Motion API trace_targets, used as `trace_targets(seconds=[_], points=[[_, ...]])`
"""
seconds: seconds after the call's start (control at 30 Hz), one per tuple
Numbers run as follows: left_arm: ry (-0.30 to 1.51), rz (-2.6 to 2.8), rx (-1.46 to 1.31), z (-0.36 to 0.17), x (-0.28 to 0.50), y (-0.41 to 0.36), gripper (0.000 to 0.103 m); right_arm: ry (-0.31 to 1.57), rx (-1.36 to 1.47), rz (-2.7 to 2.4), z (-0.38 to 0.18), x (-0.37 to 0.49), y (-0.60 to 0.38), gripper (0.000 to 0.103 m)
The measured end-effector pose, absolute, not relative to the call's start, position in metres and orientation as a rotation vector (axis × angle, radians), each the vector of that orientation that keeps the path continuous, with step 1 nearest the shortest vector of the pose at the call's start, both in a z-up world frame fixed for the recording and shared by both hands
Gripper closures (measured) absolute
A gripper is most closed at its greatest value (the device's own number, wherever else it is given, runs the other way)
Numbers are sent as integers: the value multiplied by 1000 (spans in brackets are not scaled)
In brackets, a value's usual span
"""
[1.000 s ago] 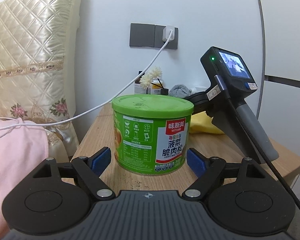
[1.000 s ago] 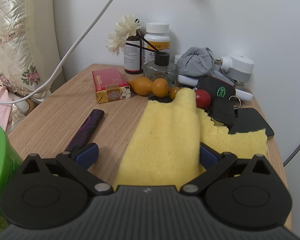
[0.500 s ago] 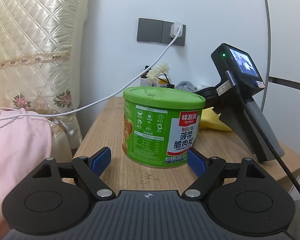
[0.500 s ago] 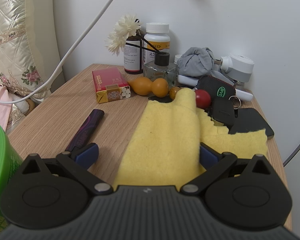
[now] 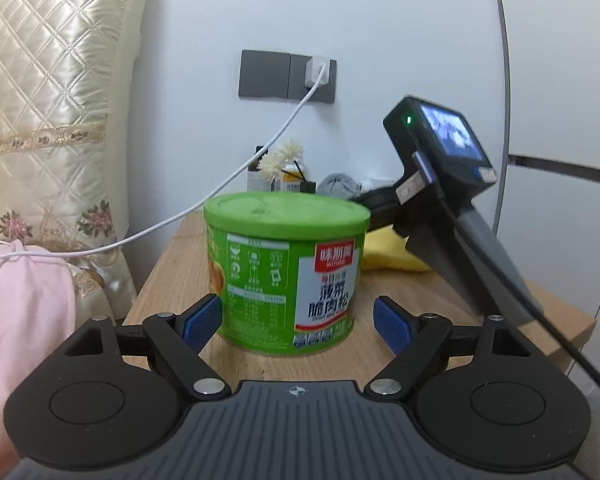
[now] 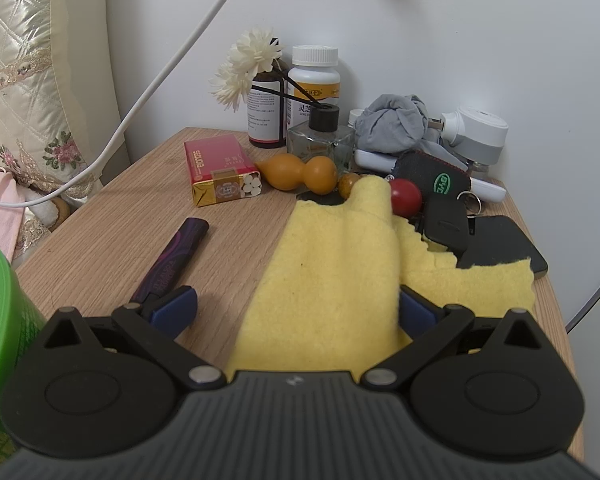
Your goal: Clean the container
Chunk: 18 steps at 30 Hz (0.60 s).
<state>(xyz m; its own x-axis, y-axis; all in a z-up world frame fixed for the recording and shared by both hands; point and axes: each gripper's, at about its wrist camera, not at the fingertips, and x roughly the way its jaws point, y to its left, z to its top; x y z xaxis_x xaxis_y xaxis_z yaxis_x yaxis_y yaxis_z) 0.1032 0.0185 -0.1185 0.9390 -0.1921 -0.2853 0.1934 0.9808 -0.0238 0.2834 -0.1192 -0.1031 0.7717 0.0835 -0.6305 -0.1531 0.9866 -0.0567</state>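
Observation:
A green round container (image 5: 286, 272) with a green lid stands upright on the wooden bedside table (image 5: 440, 292). My left gripper (image 5: 298, 320) is open, its blue pads on either side of the container's base, not touching. The container's edge also shows at the far left of the right wrist view (image 6: 0, 320). A yellow cloth (image 6: 340, 272) lies on the table (image 6: 112, 232). My right gripper (image 6: 296, 308) is open low over the cloth's near part, the cloth lying between its pads. Its body shows in the left wrist view (image 5: 452, 208).
At the table's back stand a cigarette pack (image 6: 220, 172), bottles (image 6: 314, 80), a diffuser with white flowers (image 6: 244, 68), orange gourds (image 6: 300, 172), a grey rag (image 6: 396, 124), keys (image 6: 440, 188) and a phone (image 6: 500, 248). A dark pen-like stick (image 6: 172, 260) lies left. A white cable (image 5: 220, 196) hangs across. A pillow (image 5: 48, 112) is left.
The left gripper has shifted left and closer, so the container now sits between its pads. The right gripper and the cloth have not moved.

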Motion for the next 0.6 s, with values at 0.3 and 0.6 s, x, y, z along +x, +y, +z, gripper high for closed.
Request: trace_targets(seconds=[0.3,0.6], points=[[295,-194,-7,-121,101,23,17,678,-107,129,-103,283,-119,0],[284,-202,-57,-117,99,27,14,678,-107,129,-103,283,-119,0]])
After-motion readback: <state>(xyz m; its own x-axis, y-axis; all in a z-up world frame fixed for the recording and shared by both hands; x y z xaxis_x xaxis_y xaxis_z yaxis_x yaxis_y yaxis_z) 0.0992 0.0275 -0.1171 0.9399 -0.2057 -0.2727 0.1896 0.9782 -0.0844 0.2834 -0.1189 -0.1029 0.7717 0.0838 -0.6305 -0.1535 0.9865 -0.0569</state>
